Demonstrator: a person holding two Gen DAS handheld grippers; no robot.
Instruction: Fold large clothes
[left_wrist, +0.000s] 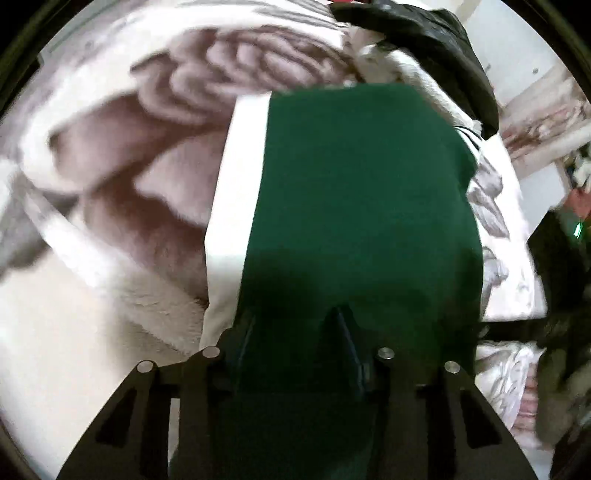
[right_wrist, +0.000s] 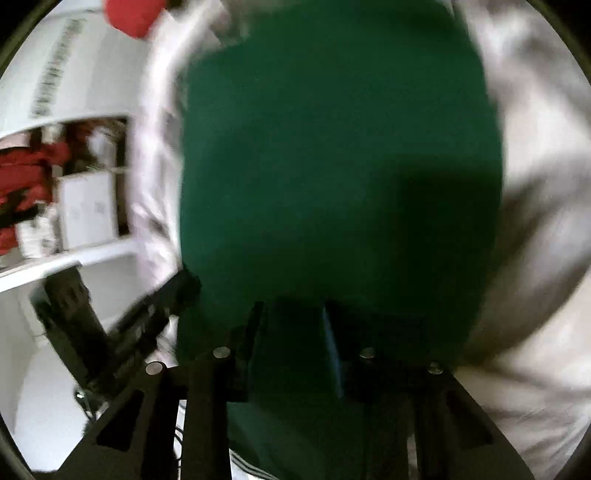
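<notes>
Left wrist view: my left tool (left_wrist: 291, 332) has its jaws partly closed with the dark green fabric garment with a white side stripe (left_wrist: 354, 192) running between them; whether the pads actually pinch the cloth I cannot tell, since shadow hides the contact. The garment lies stretched away from me over the plush white-and-brown patterned blanket (left_wrist: 155, 177). A black garment (left_wrist: 436, 44) sits heaped at the far end.

Right wrist view: my right tool (right_wrist: 291, 325) shows the same picture: jaws narrowed, green cloth between them, grip unconfirmed. The picture is blurred.

Risks, as I judge them: if either tool has caught only one layer, or none, the edge will slip on lifting and the fold will skew. The plush blanket may be pinched along with the garment and dragged.
</notes>
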